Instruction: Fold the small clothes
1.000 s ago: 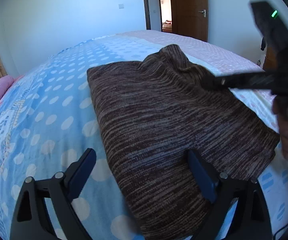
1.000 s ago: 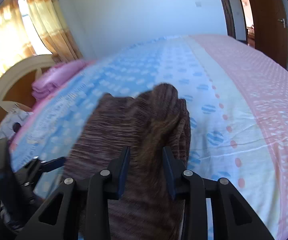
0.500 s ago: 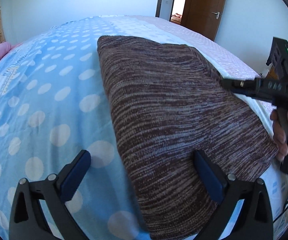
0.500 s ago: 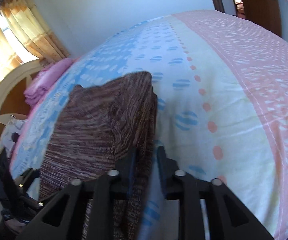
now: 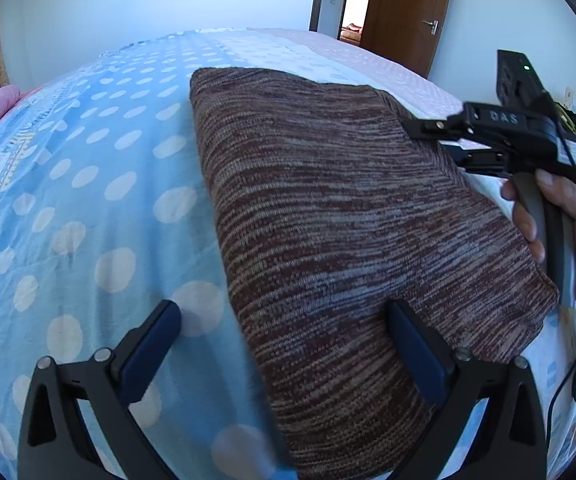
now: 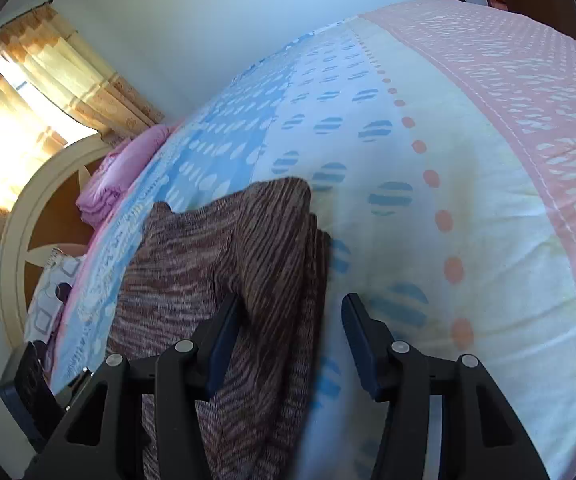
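A brown striped knit garment (image 5: 348, 216) lies folded flat on the dotted bedspread (image 5: 87, 208). My left gripper (image 5: 283, 320) stands open wide over its near left edge, one finger over the cloth and the other over the sheet, pressing on nothing. At the garment's far right corner a hand holds my right gripper (image 5: 428, 140). In the right wrist view the right gripper (image 6: 290, 316) has its jaws opening. The garment's edge (image 6: 271, 248) lies slack between them, next to the left pad and apart from the right pad.
A pink folded quilt (image 6: 107, 188) and a patterned pillow (image 6: 53, 280) lie by the round headboard (image 6: 19, 240) under the curtains (image 6: 47, 80). A wooden door (image 5: 408, 12) stands beyond the bed's far side. The bedspread's pink band (image 6: 528, 120) lies to the right.
The right gripper carried the garment's raised corner down and across, laid it flat, then its jaws parted off the cloth. The left gripper stayed open in place.
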`<state>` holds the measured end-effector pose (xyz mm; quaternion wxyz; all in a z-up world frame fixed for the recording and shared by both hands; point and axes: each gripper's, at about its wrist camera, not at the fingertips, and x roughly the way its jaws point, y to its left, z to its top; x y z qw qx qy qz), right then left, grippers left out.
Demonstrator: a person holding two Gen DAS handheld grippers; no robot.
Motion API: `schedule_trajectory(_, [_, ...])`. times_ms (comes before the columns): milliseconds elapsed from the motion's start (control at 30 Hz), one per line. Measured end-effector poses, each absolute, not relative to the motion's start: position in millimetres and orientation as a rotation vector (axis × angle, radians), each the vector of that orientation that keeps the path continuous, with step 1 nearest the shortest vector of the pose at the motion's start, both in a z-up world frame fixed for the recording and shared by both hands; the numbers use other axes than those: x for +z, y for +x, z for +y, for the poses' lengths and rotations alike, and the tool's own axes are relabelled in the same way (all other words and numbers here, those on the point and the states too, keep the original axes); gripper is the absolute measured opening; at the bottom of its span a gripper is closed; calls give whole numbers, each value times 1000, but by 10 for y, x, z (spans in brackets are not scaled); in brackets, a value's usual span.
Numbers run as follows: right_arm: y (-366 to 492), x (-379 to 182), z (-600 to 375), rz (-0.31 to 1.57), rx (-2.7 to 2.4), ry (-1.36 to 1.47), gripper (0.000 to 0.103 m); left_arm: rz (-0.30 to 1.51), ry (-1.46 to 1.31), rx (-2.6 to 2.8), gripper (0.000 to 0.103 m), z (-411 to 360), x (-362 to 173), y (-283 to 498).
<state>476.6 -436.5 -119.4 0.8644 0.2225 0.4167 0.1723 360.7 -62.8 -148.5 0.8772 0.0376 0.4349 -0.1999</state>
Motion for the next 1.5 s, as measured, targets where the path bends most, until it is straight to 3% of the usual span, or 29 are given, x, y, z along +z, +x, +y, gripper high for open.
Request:
schedule_trajectory(167, [4907, -1235, -4379, 872, 389, 506, 53, 907, 74, -436, 103, -637, -1494, 3612])
schedule_trajectory(467, [5016, -1325, -4311, 885, 457, 526, 36, 901, 60, -502, 100, -667, -1478, 3585])
schedule_trajectory(600, [4991, -1359, -4351, 873, 483, 562, 27, 870, 69, -555, 76, -711, -1434, 3520])
schedule_trajectory(767, [4936, -1361, -4385, 838, 500, 575, 24, 849, 89, -552, 60, -750, -1397, 3483])
schedule_trajectory(833, [4905, -1332, -4359, 828, 487, 552, 23, 837, 88, -551, 44, -752, -1364, 3452])
schedule_trajectory(1133, [4716, -1264, -4364, 797, 456, 560, 19, 831, 108, -495, 25, -792, -1291, 3355])
schedule_trajectory(1500, [4359, -1042, -4145, 760, 499, 602, 18, 827, 169, -489, 22, -673, -1033, 3098])
